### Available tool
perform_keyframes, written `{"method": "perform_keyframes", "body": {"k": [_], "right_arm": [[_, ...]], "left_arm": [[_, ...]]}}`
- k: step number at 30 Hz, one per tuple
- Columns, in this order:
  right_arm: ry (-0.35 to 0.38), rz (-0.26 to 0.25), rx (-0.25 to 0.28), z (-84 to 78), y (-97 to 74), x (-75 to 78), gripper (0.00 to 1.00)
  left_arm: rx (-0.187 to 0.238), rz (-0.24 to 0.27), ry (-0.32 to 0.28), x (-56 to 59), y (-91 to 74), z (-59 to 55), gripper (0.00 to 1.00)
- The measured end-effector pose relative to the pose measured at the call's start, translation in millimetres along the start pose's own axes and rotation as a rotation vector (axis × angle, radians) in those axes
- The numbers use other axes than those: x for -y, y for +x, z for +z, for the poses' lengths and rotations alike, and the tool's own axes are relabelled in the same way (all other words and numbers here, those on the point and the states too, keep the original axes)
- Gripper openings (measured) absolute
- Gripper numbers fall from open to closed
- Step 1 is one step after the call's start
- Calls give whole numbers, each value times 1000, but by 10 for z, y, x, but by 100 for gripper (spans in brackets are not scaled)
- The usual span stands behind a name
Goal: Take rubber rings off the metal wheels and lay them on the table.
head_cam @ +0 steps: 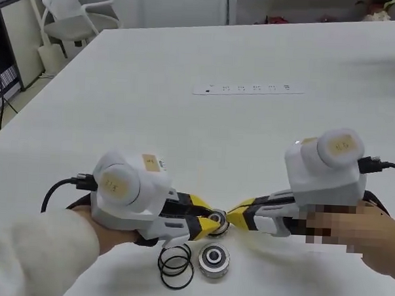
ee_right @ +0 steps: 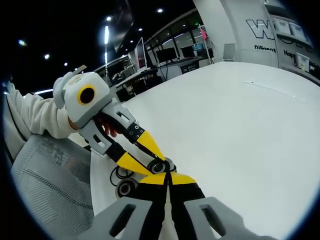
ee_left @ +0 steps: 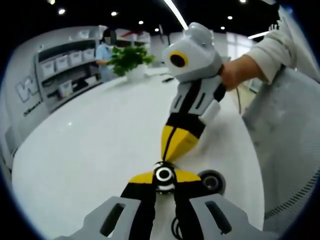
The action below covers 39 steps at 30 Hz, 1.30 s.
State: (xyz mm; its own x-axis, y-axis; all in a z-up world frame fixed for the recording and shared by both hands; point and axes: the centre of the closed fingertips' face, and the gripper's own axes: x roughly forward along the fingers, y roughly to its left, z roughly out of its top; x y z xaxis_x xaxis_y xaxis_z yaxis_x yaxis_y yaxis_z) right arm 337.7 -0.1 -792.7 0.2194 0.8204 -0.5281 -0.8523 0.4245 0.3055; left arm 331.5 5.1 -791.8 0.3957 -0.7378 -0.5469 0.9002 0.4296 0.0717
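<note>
The white table (head_cam: 185, 121) gives a wide, bare surface, so stripped parts can be set down close to the work without being lost. Above its near edge the two grippers meet tip to tip, one acting as a vise and the other as a puller. The left gripper (head_cam: 211, 221) is clamped on a metal wheel (ee_left: 163, 175), its yellow tips on either side of the hub, which holds the wheel off the table and keeps its rim exposed. The right gripper (head_cam: 234, 214) comes in from the opposite side with its jaws pressed together at that rim, probably to nip the rubber and peel it away. Whether a ring is actually caught between them is too small to tell. Just below the meeting point a second wheel (head_cam: 213, 259) lies flat on the table. It sits within easy reach, and I cannot tell whether it carries any rubber. Touching it on its left, a few thin black rubber rings (head_cam: 176, 264) lie overlapped in a loose pile, which suggests part of the job is done.
</note>
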Motion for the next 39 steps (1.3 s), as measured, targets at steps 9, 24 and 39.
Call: {"method": "perform_keyframes", "body": {"k": [9,24,39], "right_arm": [[-3,7,-1,12,5,-29,0],[-1,32,12,46,13,-82,0],[12,45,19,64,-1,-104,0]], "left_arm": [[1,1,9,3,7,2,14],[1,1,8,4,9,5,14],[9,8,-5,-5,10,7,15]]}}
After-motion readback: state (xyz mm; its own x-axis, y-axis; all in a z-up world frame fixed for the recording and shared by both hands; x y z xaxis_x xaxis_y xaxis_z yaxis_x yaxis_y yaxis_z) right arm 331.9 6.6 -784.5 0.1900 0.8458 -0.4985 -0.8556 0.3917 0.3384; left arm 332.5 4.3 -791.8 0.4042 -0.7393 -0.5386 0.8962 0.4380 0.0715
